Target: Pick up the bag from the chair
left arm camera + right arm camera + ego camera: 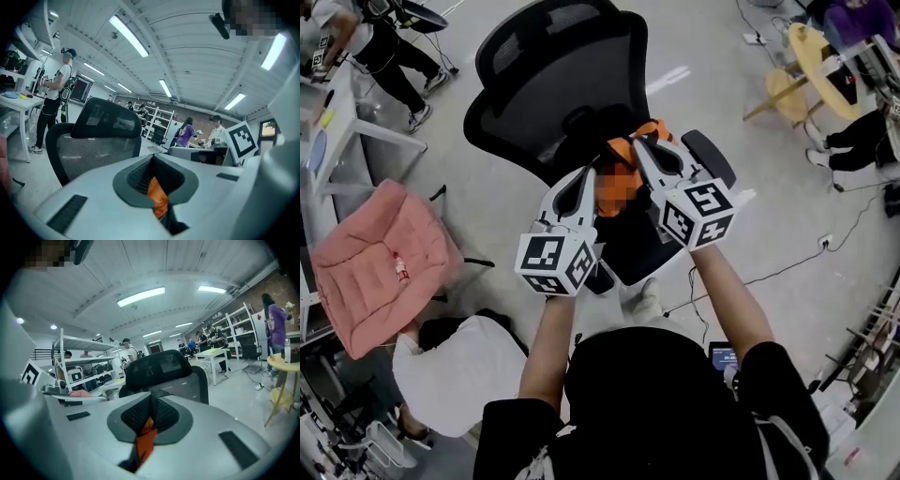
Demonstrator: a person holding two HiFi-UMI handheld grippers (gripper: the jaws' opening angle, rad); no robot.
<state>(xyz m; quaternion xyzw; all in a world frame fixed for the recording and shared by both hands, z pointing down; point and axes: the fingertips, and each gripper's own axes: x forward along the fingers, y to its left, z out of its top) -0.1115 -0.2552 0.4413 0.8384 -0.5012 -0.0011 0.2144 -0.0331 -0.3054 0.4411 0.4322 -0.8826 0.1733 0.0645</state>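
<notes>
Lifting appears largely done: over the seat of the black office chair (553, 66), the orange bag (619, 148) hangs between the left gripper (153, 169) and the right gripper (150, 411), each clamped tight on a fold of its fabric. Whether the bag is fully clear of the seat cannot be told, so carrying it away is left. Nearby obstructions are a pink cushioned seat (380, 262) at left, a crouching person in a white shirt (459, 375) below it, and a floor cable (787, 267) at right.

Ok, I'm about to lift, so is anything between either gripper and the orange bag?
Nothing visible. The left gripper and the right gripper are each shut on the orange fabric bag, over the black mesh office chair.
</notes>
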